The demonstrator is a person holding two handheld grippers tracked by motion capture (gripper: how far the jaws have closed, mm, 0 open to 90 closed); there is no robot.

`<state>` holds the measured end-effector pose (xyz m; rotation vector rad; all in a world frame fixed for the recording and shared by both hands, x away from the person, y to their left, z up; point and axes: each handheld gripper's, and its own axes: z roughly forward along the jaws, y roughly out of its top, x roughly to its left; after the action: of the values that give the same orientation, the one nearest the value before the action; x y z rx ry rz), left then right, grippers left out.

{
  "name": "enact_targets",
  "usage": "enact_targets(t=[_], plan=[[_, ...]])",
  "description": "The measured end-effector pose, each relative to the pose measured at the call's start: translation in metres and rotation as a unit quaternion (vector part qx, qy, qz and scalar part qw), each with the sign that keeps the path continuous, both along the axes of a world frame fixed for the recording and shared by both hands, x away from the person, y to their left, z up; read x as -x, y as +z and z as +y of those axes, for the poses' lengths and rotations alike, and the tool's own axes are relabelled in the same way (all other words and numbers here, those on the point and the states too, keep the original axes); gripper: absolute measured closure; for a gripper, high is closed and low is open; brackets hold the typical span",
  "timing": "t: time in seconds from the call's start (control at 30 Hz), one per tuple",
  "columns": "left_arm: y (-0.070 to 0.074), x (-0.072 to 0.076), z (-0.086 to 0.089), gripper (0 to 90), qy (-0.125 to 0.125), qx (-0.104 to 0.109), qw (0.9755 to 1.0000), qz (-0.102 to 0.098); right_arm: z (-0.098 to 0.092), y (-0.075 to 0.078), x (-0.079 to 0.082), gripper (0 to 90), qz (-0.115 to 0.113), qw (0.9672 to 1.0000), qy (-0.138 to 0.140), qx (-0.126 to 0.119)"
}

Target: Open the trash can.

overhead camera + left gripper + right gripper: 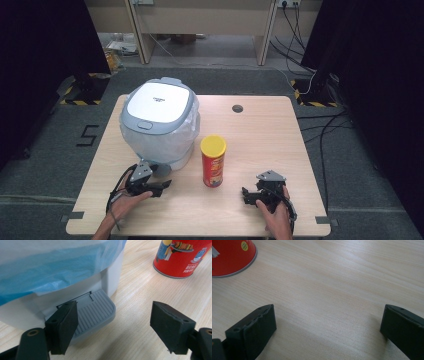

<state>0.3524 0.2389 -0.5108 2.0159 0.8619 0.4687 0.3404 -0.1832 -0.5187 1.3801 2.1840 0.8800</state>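
At ten o'clock we see a light white plastic pedal bin (159, 120); our left gripper (113, 327), jaws wide and empty, nears its stiff grey ribbed pedal (96, 312), the place to press. The right gripper (327, 330) gapes empty.

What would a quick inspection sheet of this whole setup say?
Surface: pale wooden table with a round hole near the far edge.
Job's things: white pedal bin, lid shut, blue liner; its grey pedal faces the left tool. Red can with yellow lid stands upright beside the bin.
Clutter: nothing seen on the table.
Tools: left tool open at the pedal; right tool open, holding nothing.
Cables: several on the floor at far right.
Surroundings: grey carpet, dark curtains.
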Motion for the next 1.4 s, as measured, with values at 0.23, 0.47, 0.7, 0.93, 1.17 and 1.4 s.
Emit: enact_targets(t=[0.23,0.47,0.7,0.93,1.17,1.4], plan=[[-0.003,0.000,-0.003,22.8,0.008,-0.007,0.9999,-0.007,0.000,0.000,0.000,0.3,0.000,1.0000,0.000,0.000],[-0.007,-0.003,-0.004,23.3,0.006,-0.016,0.9999,-0.001,0.000,0.000,0.000,0.3,0.000,1.0000,0.000,0.001],[-0.011,-0.008,-0.005,24.0,0.001,-0.013,0.9998,0.015,0.000,0.000,0.000,0.3,0.001,1.0000,0.000,0.000],[-0.012,-0.017,-0.024,25.2,0.006,-0.050,0.9987,-0.003,0.000,0.000,0.000,0.3,0.001,1.0000,0.001,0.000],[-0.011,-0.020,-0.024,25.3,0.007,-0.035,0.9994,0.005,0.000,0.000,0.000,0.3,0.001,1.0000,0.001,0.000],[-0.011,-0.029,-0.037,25.3,0.007,-0.044,0.9990,0.001,0.000,0.000,0.000,0.3,0.000,1.0000,0.002,0.001]])
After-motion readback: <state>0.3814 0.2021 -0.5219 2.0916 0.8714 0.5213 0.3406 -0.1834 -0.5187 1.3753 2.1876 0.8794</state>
